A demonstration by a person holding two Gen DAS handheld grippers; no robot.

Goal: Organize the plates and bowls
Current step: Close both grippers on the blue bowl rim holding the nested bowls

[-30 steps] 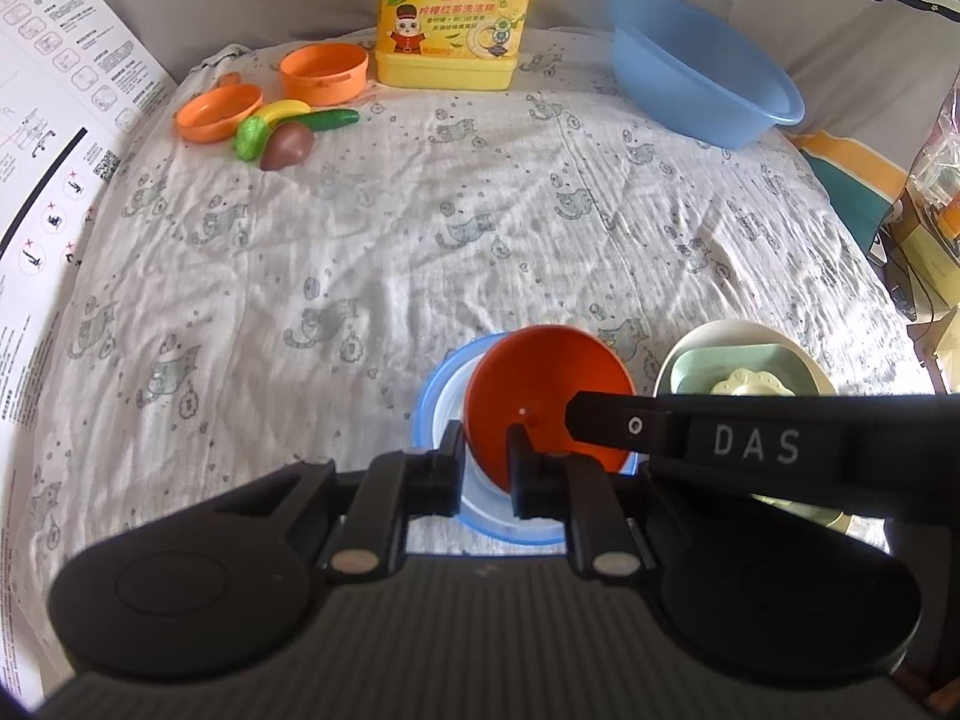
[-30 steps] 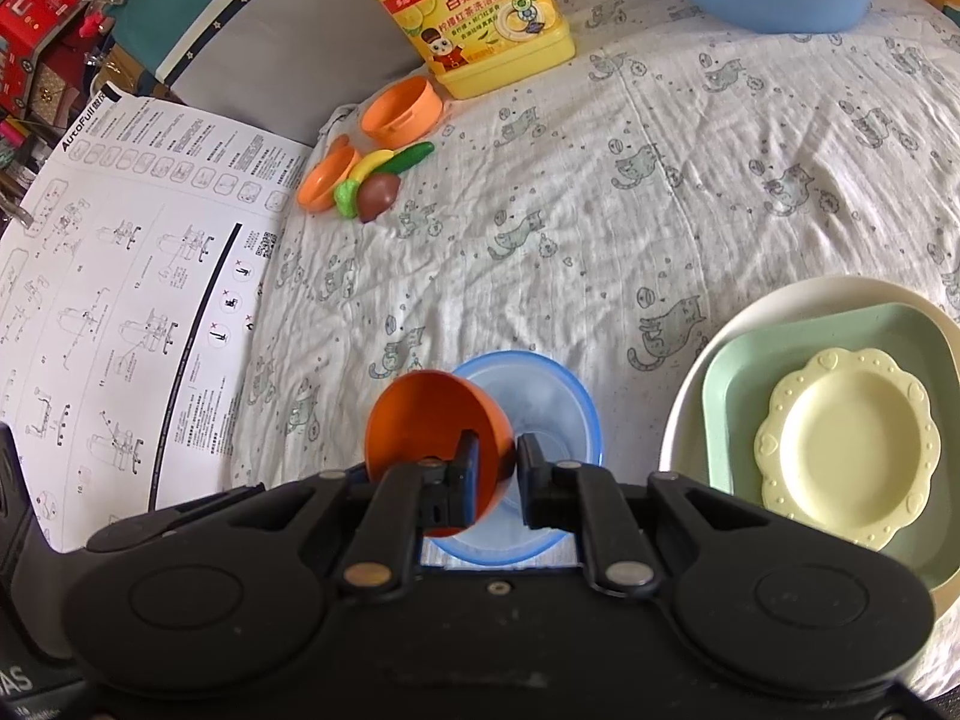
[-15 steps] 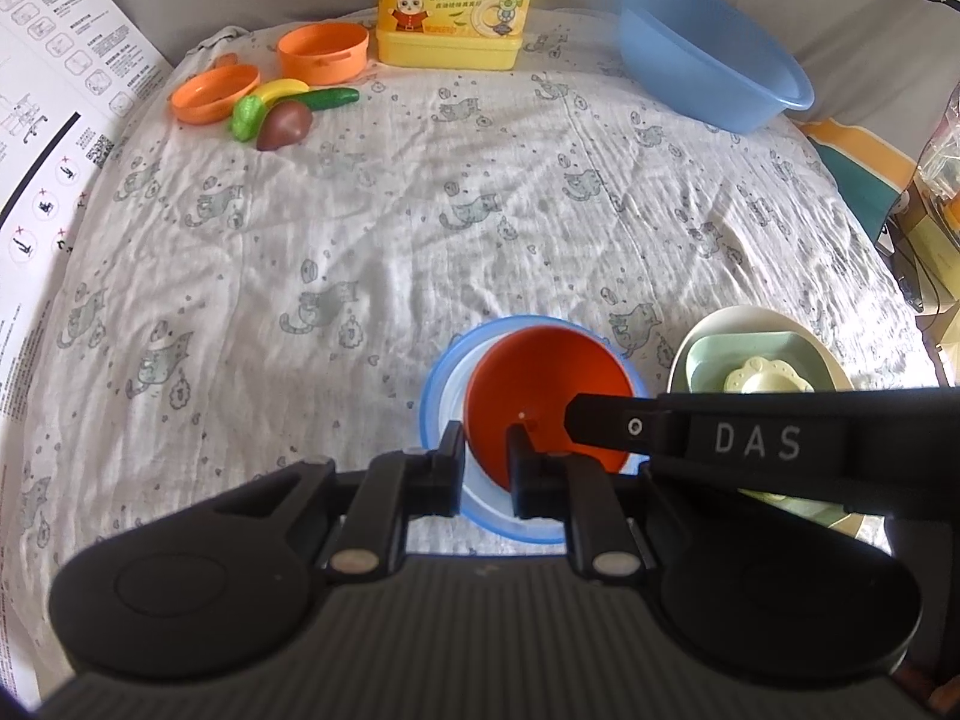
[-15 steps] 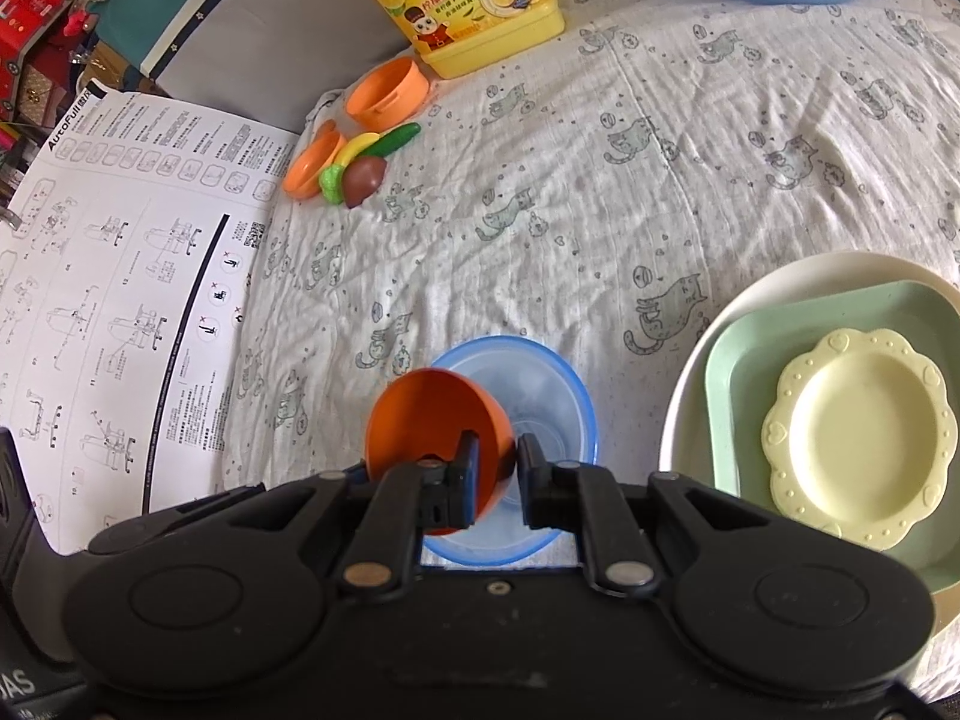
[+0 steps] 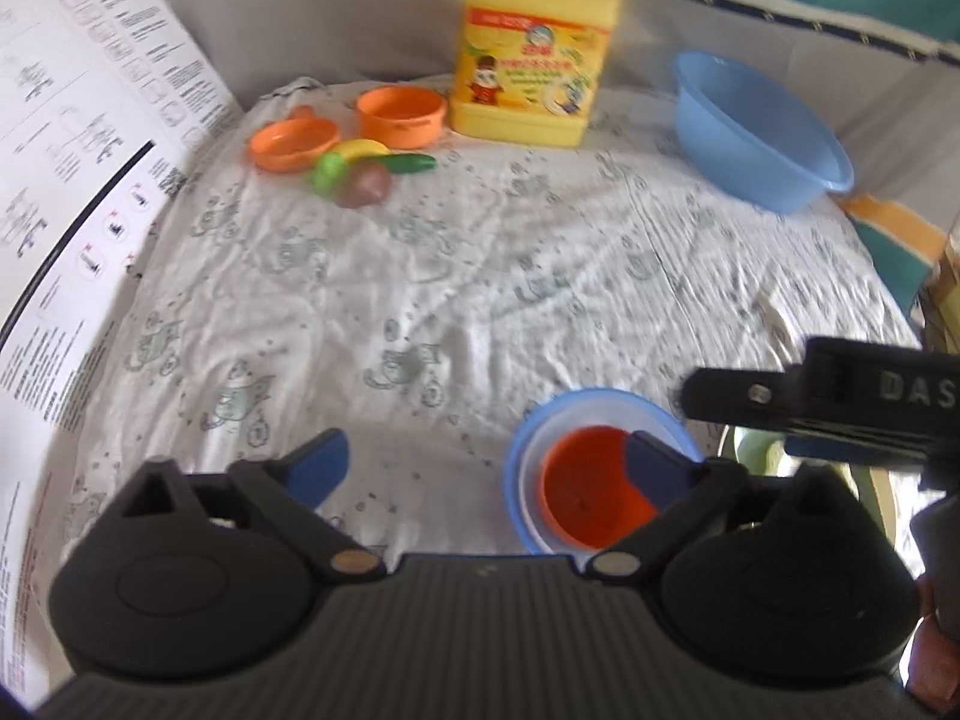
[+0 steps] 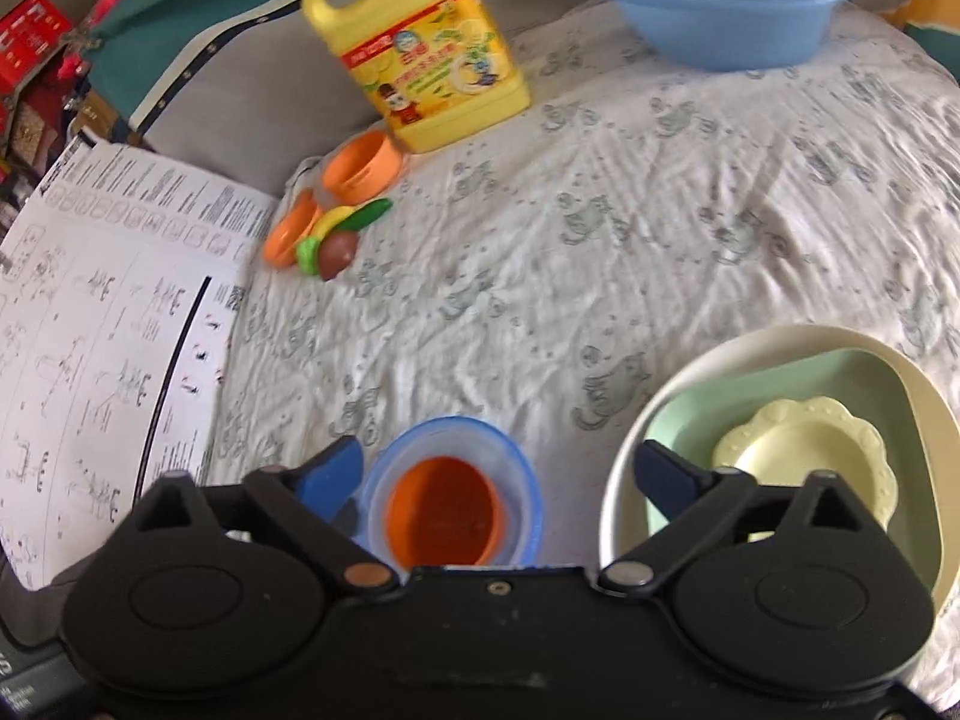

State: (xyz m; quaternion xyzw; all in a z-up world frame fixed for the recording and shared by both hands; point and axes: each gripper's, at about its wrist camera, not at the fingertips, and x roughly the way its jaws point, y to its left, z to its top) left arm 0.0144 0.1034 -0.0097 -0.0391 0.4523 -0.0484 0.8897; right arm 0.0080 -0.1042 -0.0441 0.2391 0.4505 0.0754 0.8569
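A: How will the nested round cream plastic dish (image 6: pixel 780 342), square green plate (image 6: pixel 690 414) and scalloped yellow plate (image 6: pixel 804 462) at the bed's near right corner handle?

B: Light, stiff, slippery; take rims.

A: The small orange plastic bowl (image 6: pixel 441 510)?

B: Inside the clear blue-rimmed bowl (image 6: pixel 456 429), near edge. Both tongs — left (image 5: pixel 486 468), right (image 6: pixel 498 468) — are opening, pressing nothing. Yellow detergent jug (image 6: pixel 420 60) and blue basin (image 6: pixel 714 0) stand well apart.

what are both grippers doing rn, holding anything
left gripper: jaws opening, holding nothing.
right gripper: jaws opening, orange bowl released inside the blue bowl.
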